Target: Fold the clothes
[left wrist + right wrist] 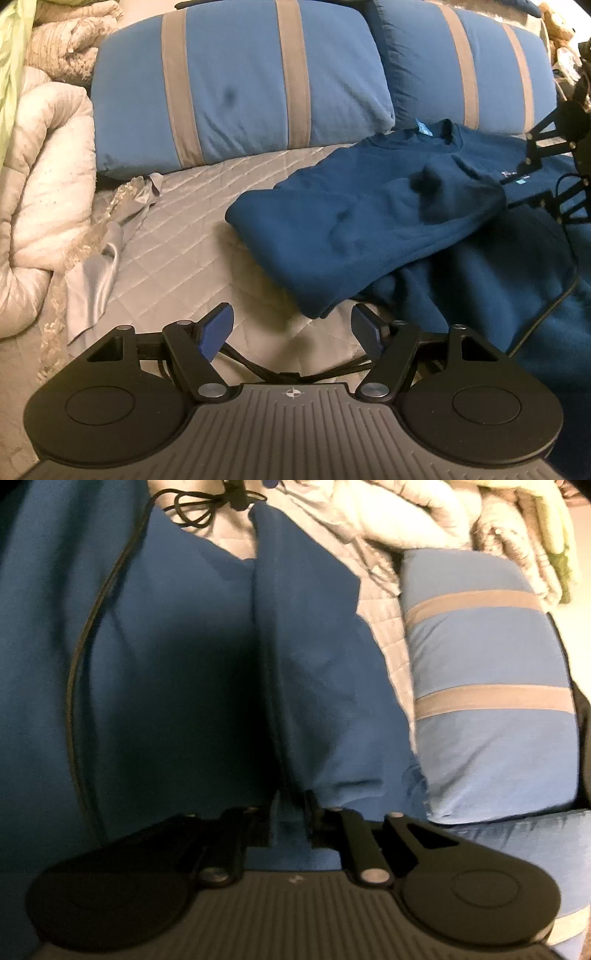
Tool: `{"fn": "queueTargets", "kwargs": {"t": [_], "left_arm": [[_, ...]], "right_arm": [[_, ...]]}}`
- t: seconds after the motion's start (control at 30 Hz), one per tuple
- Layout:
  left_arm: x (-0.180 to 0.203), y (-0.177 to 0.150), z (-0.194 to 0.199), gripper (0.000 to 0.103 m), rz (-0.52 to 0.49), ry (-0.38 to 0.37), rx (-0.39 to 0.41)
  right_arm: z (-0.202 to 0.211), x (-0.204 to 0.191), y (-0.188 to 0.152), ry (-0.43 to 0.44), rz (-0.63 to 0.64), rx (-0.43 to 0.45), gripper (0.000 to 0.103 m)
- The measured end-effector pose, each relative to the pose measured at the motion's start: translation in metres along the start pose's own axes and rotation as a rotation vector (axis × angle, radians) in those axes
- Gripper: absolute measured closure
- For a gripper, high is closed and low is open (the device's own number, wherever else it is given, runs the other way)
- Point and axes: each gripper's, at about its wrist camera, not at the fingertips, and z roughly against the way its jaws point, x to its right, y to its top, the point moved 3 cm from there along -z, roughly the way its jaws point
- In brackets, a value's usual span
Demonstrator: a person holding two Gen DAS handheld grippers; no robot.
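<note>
Two blue pillows (240, 85) with grey stripes lay along the head of the quilted grey bedspread (192, 229), and just below the right-hand one the navy sweatshirt (354, 221) lay partly folded, one side turned over its middle, its collar touching that pillow. The left gripper (291, 328) hung above the bedspread just beside the sweatshirt's lower folded corner, its blue pads (218, 328) spread apart with nothing between them. The right gripper (291, 819) was pinching a ridge of the sweatshirt's fabric, near the pillow.
</note>
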Motion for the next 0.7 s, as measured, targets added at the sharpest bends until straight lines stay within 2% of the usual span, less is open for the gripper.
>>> {"fn": "queueTargets", "kwargs": {"t": [0.1,0.2,0.27,0.33,0.37,0.4,0.43,0.5,0.53,0.6,0.7], "left_arm": [[0.001,0.0,-0.002,0.033,0.007,-0.003,0.001],[0.001,-0.001,-0.007,0.033,0.004,0.007,-0.004],[0.0,-0.001,-0.011,0.033,0.014,0.011,-0.004],[-0.002,0.0,-0.014,0.033,0.034,0.014,0.0],[-0.004,0.001,-0.015,0.033,0.048,0.014,0.003],[-0.005,0.003,-0.017,0.033,0.061,0.014,0.006],[-0.007,0.005,-0.018,0.033,0.075,0.014,0.01],[-0.01,0.01,-0.02,0.033,0.1,0.013,0.023],[-0.012,0.013,-0.021,0.033,0.116,0.017,0.033],[-0.015,0.021,-0.021,0.033,0.156,0.015,0.059],[-0.018,0.033,-0.022,0.033,0.217,-0.002,0.094]], "right_arm": [[-0.004,-0.002,0.003,-0.023,0.015,0.004,0.047],[-0.011,-0.005,0.007,-0.034,0.037,0.011,0.039],[-0.018,-0.005,0.009,-0.048,0.056,0.01,0.04],[-0.023,-0.005,0.01,-0.047,0.061,0.005,0.045],[-0.025,-0.003,0.01,-0.038,0.055,-0.003,0.068],[-0.026,0.0,0.011,-0.033,0.046,-0.014,0.076],[-0.027,0.006,0.012,-0.034,0.035,-0.022,0.077],[-0.025,0.021,0.017,-0.061,0.01,-0.023,0.087],[-0.024,0.031,0.019,-0.082,-0.004,-0.021,0.088],[-0.019,0.054,0.025,-0.144,-0.025,-0.017,0.093],[-0.014,0.087,0.034,-0.245,-0.036,-0.025,0.095]]}}
